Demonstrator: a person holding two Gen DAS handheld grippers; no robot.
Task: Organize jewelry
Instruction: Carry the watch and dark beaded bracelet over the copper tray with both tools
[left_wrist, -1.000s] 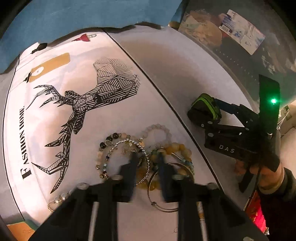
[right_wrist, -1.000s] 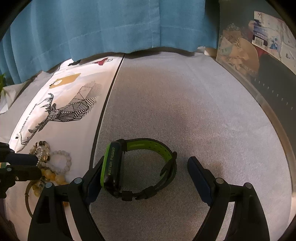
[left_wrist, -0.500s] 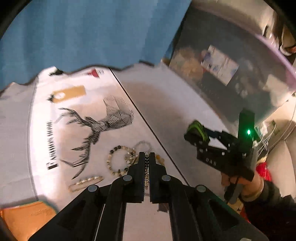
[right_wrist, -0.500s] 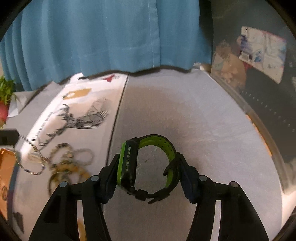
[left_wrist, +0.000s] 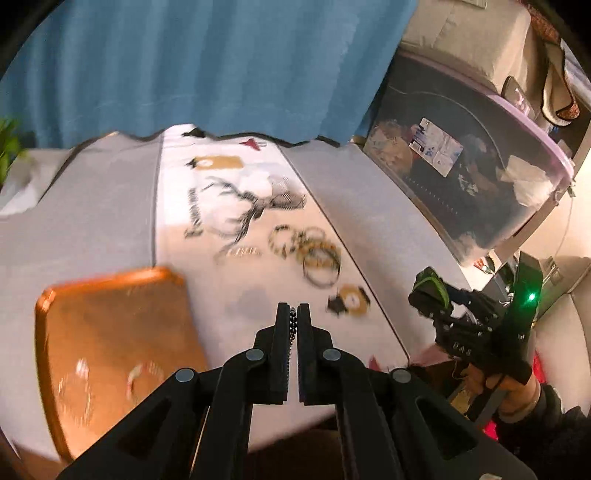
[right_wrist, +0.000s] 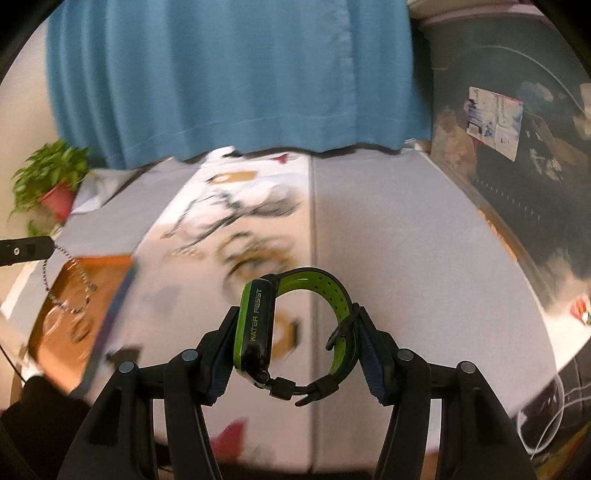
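My left gripper (left_wrist: 293, 312) is shut on a thin beaded chain (left_wrist: 293, 325), raised above the table's front part. In the right wrist view that chain (right_wrist: 46, 275) dangles from the left gripper's finger (right_wrist: 26, 252) over an orange tray (right_wrist: 92, 291). My right gripper (right_wrist: 295, 328) is shut on a black and green watch (right_wrist: 256, 325), held in the air with the strap loop between the pads. The left wrist view shows the same watch (left_wrist: 428, 288) in the right gripper (left_wrist: 436, 314). A pile of bracelets (left_wrist: 306, 247) lies on the deer-print cloth (left_wrist: 207, 184).
The orange tray (left_wrist: 110, 314) at the front left holds a few blurred pieces of jewelry. A blue curtain (right_wrist: 240, 74) hangs behind the table. A clear storage box (left_wrist: 480, 177) stands along the right side. A potted plant (right_wrist: 48, 177) sits at the far left.
The left gripper shut on the chain, lifted it off the pile and swung left over the tray. The right gripper shut on the watch and raised it off the table.
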